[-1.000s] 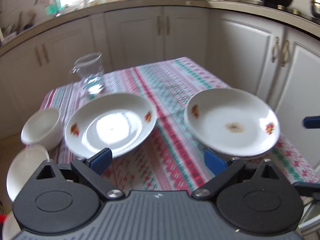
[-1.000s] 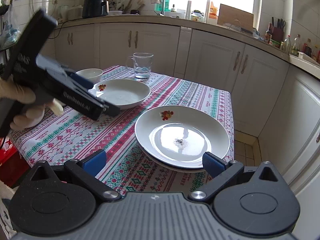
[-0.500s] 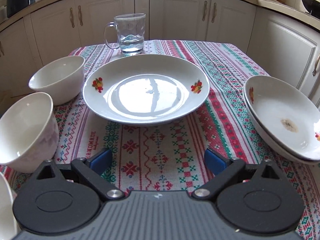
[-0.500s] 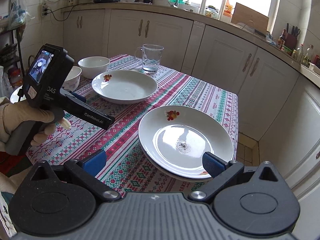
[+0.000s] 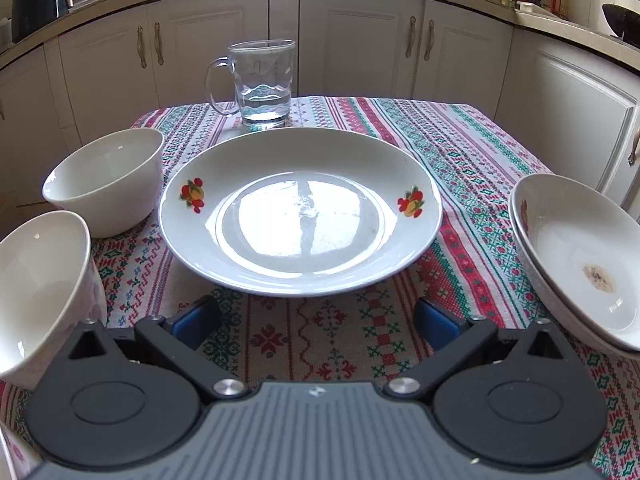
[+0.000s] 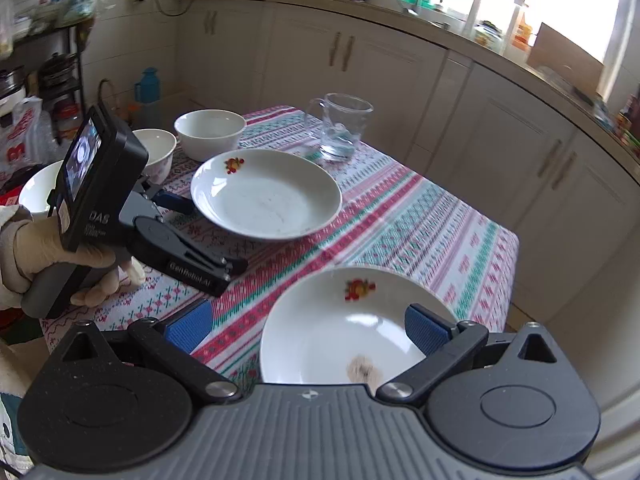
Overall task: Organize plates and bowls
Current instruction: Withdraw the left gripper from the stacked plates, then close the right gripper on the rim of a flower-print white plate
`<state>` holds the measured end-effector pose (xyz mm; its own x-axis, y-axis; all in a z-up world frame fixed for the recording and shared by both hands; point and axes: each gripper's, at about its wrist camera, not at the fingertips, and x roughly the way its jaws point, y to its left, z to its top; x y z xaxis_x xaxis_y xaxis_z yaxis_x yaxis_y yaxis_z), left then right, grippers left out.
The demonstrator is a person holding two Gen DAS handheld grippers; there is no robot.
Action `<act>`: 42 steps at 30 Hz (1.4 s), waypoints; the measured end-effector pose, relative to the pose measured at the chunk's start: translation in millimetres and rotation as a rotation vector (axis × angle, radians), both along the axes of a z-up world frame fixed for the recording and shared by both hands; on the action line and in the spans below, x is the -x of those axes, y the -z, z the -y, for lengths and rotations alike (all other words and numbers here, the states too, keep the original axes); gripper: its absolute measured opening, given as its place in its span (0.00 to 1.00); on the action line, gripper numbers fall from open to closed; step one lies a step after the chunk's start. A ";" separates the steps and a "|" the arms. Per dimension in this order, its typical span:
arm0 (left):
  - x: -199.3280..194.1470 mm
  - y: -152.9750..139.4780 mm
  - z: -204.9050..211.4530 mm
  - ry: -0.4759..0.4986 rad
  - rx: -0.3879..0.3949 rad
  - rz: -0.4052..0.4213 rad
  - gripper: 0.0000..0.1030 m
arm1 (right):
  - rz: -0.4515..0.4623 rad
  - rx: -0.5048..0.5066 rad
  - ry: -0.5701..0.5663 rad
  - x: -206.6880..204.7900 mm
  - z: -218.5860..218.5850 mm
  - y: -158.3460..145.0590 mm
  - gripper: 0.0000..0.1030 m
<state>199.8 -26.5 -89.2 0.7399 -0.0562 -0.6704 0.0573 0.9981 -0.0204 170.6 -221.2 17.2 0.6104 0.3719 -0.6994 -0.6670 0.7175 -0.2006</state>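
Our left gripper is opening, empty, before the centre plate; our right gripper gapes over the table-edge plate.

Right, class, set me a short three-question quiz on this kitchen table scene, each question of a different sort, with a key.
1. In the left wrist view, what stands just behind the flowered plate?
A. a glass mug
B. a kettle
C. a saucepan
2. How many white bowls show in the right wrist view?
3. True or false: the second plate, the one nearest the right gripper, is spotless.

Key:
1. A; it holds a little water.
2. Three, all at the table's left end.
3. False; it has a brown stain in its middle.
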 end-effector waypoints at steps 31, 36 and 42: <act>-14.6 -1.2 -10.5 -0.025 0.065 0.024 0.98 | -0.285 0.012 -0.392 -210.9 -113.6 27.5 1.00; -16.0 -3.5 -11.5 -0.017 0.091 0.016 0.98 | -0.292 0.010 -0.390 -232.6 -127.6 37.6 1.00; -16.5 -4.8 -11.4 -0.016 0.101 0.011 0.98 | -0.302 0.058 -0.429 -244.4 -145.3 51.5 1.00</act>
